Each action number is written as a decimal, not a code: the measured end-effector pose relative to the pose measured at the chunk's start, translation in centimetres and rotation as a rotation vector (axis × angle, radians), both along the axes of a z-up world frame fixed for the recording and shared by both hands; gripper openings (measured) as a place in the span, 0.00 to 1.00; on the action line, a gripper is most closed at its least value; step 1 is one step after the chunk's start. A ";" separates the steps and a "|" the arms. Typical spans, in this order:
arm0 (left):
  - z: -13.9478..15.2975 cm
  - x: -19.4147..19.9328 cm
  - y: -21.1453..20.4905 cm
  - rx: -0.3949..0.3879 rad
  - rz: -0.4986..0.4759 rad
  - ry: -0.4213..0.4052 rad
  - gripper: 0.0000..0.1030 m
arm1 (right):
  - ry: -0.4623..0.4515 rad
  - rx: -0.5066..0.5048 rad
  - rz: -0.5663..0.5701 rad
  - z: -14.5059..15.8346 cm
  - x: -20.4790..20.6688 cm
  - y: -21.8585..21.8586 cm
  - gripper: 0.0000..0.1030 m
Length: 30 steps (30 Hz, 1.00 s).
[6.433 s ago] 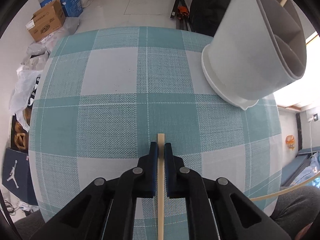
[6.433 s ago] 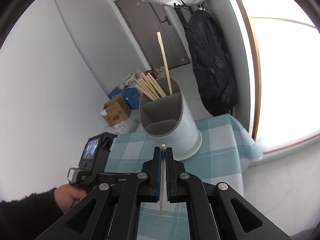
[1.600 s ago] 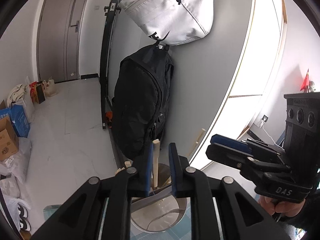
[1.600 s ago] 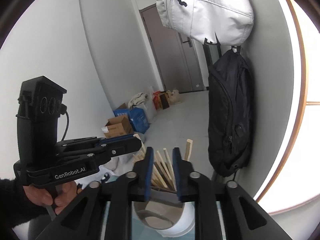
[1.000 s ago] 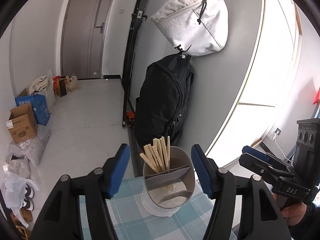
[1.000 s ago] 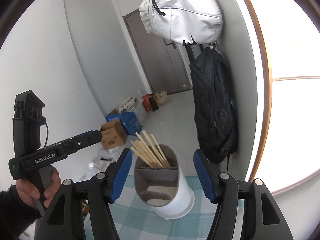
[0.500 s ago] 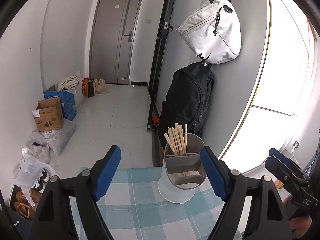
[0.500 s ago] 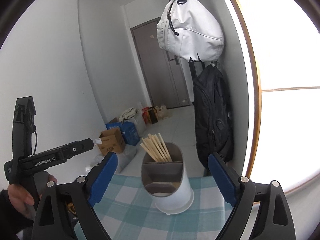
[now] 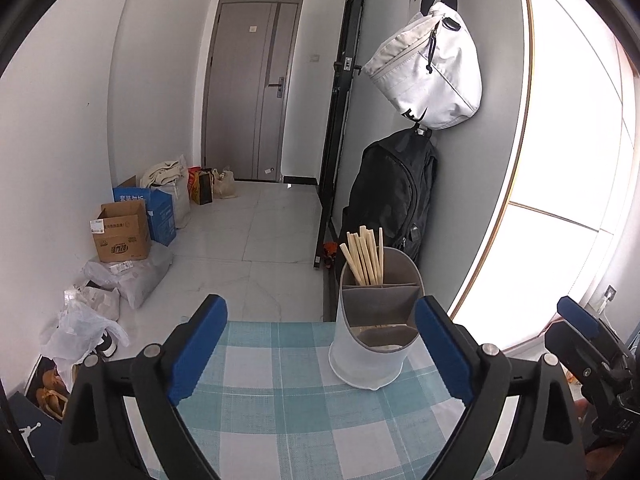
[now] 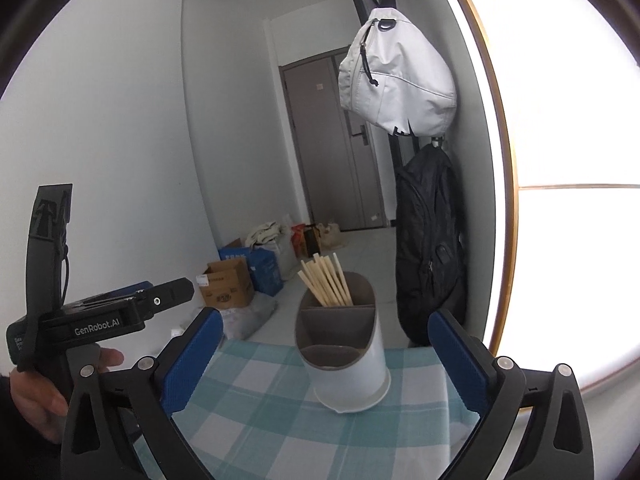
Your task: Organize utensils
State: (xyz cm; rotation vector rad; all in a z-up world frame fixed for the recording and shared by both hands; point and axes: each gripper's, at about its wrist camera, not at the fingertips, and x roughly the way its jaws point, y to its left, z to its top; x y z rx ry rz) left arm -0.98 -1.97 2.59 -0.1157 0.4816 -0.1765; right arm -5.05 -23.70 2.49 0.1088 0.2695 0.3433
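A white and grey divided utensil holder [image 9: 376, 332] [image 10: 344, 360] stands upright at the far end of the teal checked tablecloth [image 9: 280, 400] [image 10: 276, 420]. Several wooden chopsticks [image 9: 364, 256] [image 10: 326, 280] lean together in its rear compartment. The front compartments look empty. My left gripper [image 9: 320, 306] is back from the holder, its jaws opening, nothing between them. My right gripper [image 10: 325, 316] also hangs short of the holder, jaws opening wide and empty. Each view catches the other gripper at its edge: the right gripper [image 9: 560, 318], and the left gripper [image 10: 172, 292] held by a hand [image 10: 36, 396].
Behind the table a black backpack [image 9: 392, 204] and a white bag [image 9: 428, 76] hang on the wall. Cardboard boxes [image 9: 120, 232] and plastic bags [image 9: 80, 320] line the floor at left. A grey door [image 9: 252, 92] closes the hallway. A bright window [image 10: 560, 160] is at right.
Both grippers have drawn back from the holder and spread their jaws wide. The chopsticks that they held earlier now stand in the holder's rear compartment.
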 end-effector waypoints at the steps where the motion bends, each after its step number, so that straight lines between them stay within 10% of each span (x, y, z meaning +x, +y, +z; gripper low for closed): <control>1: -0.2 -0.2 0.0 0.008 0.000 -0.006 0.90 | -0.001 0.003 -0.006 -0.2 0.0 0.0 1.00; 30: -3.9 -0.4 0.7 0.068 0.035 -0.007 0.90 | -0.042 -0.021 0.000 -4.2 -0.1 1.3 1.00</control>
